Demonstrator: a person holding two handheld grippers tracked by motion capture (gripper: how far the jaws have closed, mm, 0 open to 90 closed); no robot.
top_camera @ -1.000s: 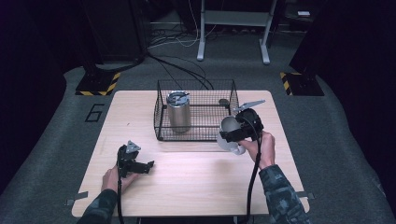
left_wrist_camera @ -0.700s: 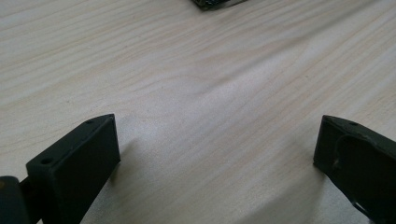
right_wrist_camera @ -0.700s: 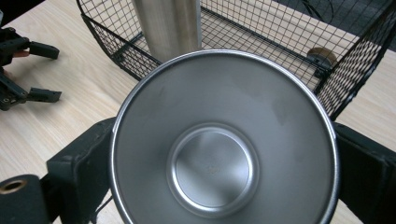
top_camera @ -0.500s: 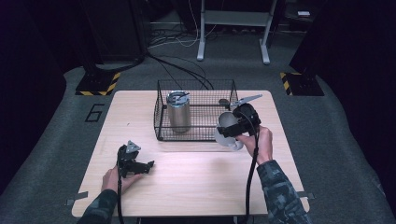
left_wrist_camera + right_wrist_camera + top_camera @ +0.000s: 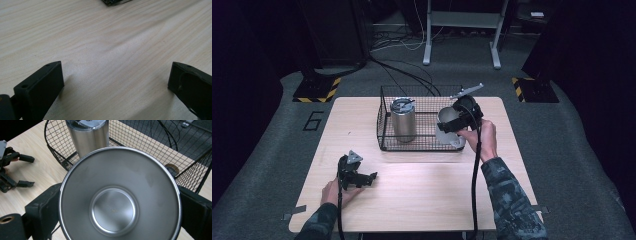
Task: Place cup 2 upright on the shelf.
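My right gripper (image 5: 452, 125) clamps a steel cup (image 5: 119, 195) above the wire basket's (image 5: 384, 122) right end; next, lower it in beside the tumbler (image 5: 403, 120). My left gripper (image 5: 368, 179) rests open near the desk's front left corner.

Left tongs (image 5: 371, 179) spread on tabletop, right tongs (image 5: 447, 126) clamped, raised

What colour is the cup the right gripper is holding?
Silver brushed steel cup, best seen in the right gripper view.

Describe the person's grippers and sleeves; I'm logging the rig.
Both grippers, left gripper and right gripper, are black with blocky black claws, each topped by a grey three-cornered plate and trailing a black cable. The sleeves are camouflage.
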